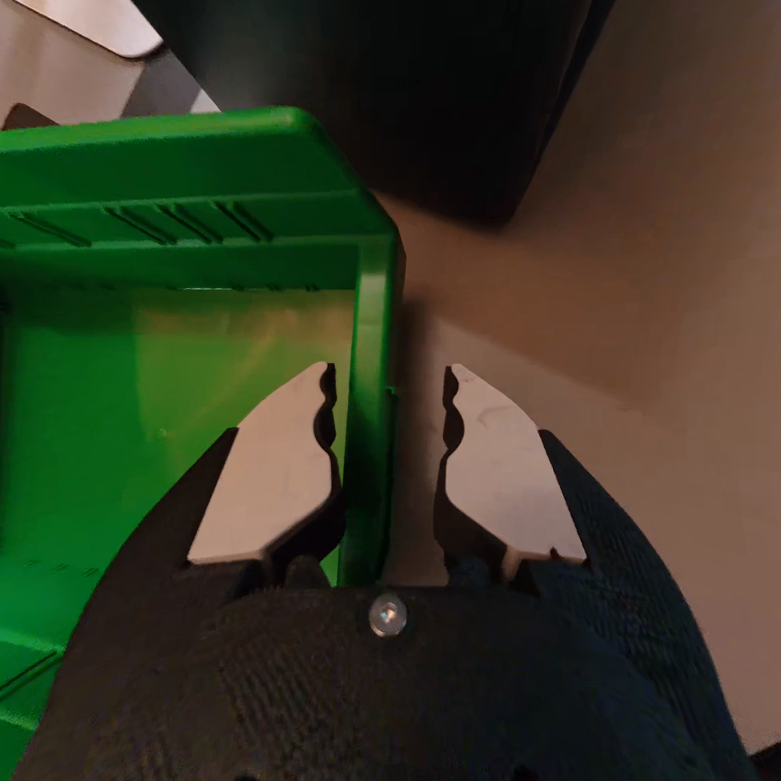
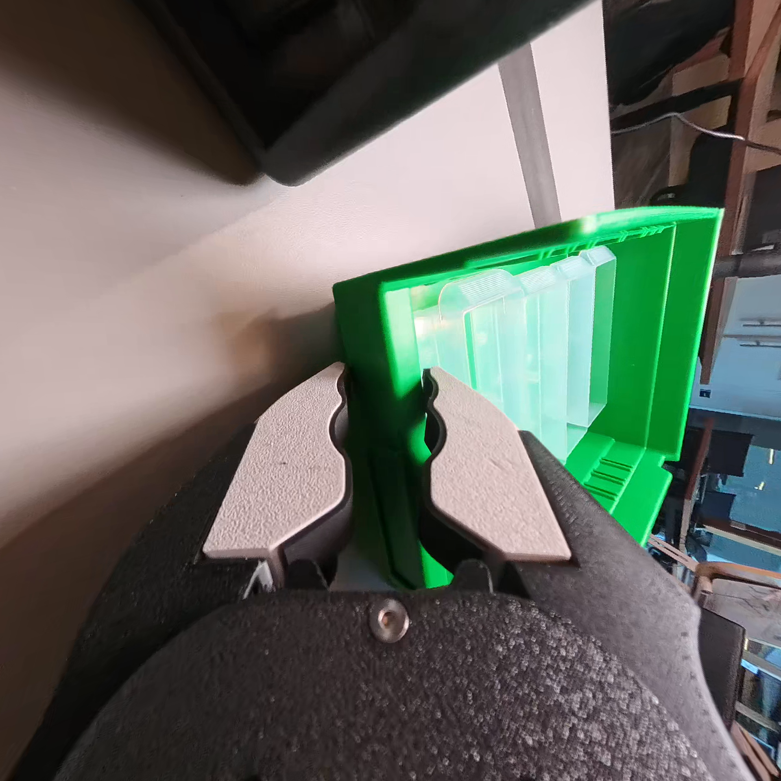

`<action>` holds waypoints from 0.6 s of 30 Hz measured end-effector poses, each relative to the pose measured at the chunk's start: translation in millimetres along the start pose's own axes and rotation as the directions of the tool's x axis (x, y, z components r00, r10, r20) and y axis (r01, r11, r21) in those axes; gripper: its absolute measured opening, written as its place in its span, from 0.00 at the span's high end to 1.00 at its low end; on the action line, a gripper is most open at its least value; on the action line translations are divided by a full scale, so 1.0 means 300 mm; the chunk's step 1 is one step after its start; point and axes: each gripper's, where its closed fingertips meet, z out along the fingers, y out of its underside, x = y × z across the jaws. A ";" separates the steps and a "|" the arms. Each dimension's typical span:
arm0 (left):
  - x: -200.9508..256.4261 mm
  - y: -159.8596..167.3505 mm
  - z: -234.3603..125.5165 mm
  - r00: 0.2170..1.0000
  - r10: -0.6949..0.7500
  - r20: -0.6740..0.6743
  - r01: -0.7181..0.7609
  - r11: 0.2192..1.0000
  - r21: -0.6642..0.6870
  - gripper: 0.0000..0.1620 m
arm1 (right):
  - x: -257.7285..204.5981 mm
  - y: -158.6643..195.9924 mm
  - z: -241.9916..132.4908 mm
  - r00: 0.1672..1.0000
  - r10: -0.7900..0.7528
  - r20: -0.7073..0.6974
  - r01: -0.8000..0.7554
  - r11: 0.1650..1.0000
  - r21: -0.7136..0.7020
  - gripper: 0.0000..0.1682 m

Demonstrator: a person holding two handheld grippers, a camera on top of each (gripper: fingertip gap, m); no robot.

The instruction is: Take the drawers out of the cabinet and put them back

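Both grippers straddle walls of the bright green plastic cabinet (image 2: 676, 338), likely steadying it. The left gripper (image 1: 389, 372) gapes, wall untouched on one side; the right gripper (image 2: 384, 376) looks pinched onto its edge. Clear plastic drawers (image 2: 549, 338) sit inside. No readable writing.

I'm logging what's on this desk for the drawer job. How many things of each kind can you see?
Green cabinet: 1
Clear drawers: 3
Black box: 1
Grippers: 2, left and right
Total: 7
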 end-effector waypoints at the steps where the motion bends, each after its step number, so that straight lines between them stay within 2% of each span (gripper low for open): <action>1: 0.003 0.008 0.011 1.000 0.020 0.003 -0.020 1.000 -0.016 0.74 | -0.004 -0.001 -0.003 1.000 -0.005 0.007 0.005 1.000 -0.002 0.81; 4: -0.020 0.021 0.039 0.995 0.076 0.072 -0.072 0.996 -0.048 0.84 | -0.034 -0.009 -0.026 0.997 -0.054 0.061 0.055 0.998 -0.010 0.82; 6: -0.013 0.013 0.044 0.992 0.105 0.072 -0.102 0.994 -0.037 0.84 | -0.067 -0.022 -0.052 0.989 -0.099 0.107 0.100 0.995 -0.007 0.83; 11: 0.060 -0.015 0.045 0.980 0.198 0.007 -0.198 0.980 -0.015 0.84 | -0.180 -0.030 -0.158 0.956 -0.222 0.194 0.213 0.975 0.067 0.83; 18: 0.178 -0.013 0.017 0.932 0.325 -0.160 -0.325 0.945 0.031 0.85 | -0.354 -0.037 -0.326 0.921 -0.307 0.241 0.257 0.942 0.217 0.83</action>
